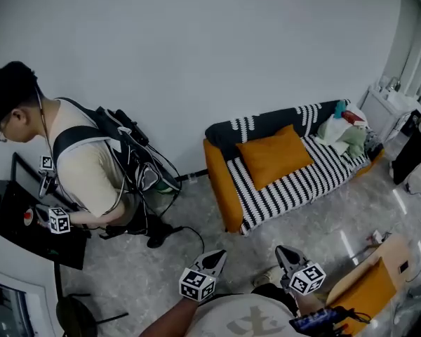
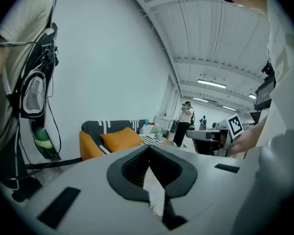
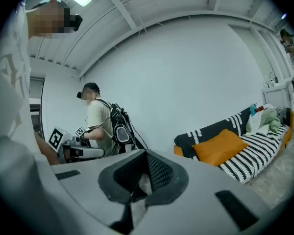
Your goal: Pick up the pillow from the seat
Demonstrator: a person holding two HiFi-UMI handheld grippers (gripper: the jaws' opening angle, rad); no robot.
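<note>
— Where is the pillow [image 1: 274, 154] just now?

— The orange one is on the striped seat of the sofa [image 1: 219, 177], propped against the dark backrest. It lies well ahead of both pairs of fingers, with open floor [image 1: 196, 216] between. Nothing touches it.

— And the fingers themselves?

— The left gripper [image 1: 219, 254] has its fingers pressed together, tip against tip, with nothing caught between them. The right gripper [image 1: 283, 251] is the same, its fingers closed and empty. Both hang low, close to the wearer's body and side by side, tips pointing forward over the floor.

— How does the pillow line up with each?

— Seen along the left fingers, it is beyond the tips and off to their left. Seen along the right fingers, it is beyond the tips and off to their right.

— Anything else on that seat?

— A heap of clothes [image 1: 345, 133] in white and green lies at the sofa's far end, past the pillow from the fingers. It is near the pillow, and I cannot tell whether they touch.

— Anybody near?

— A person [image 1: 84, 163] with a black backpack [image 1: 137, 161] stands well to the left of the left fingers, bent over a black tabletop [image 1: 28, 223] and holding grippers with marker cubes. Another person [image 2: 185, 123] stands far beyond the sofa, visible past the left fingertips.
</note>
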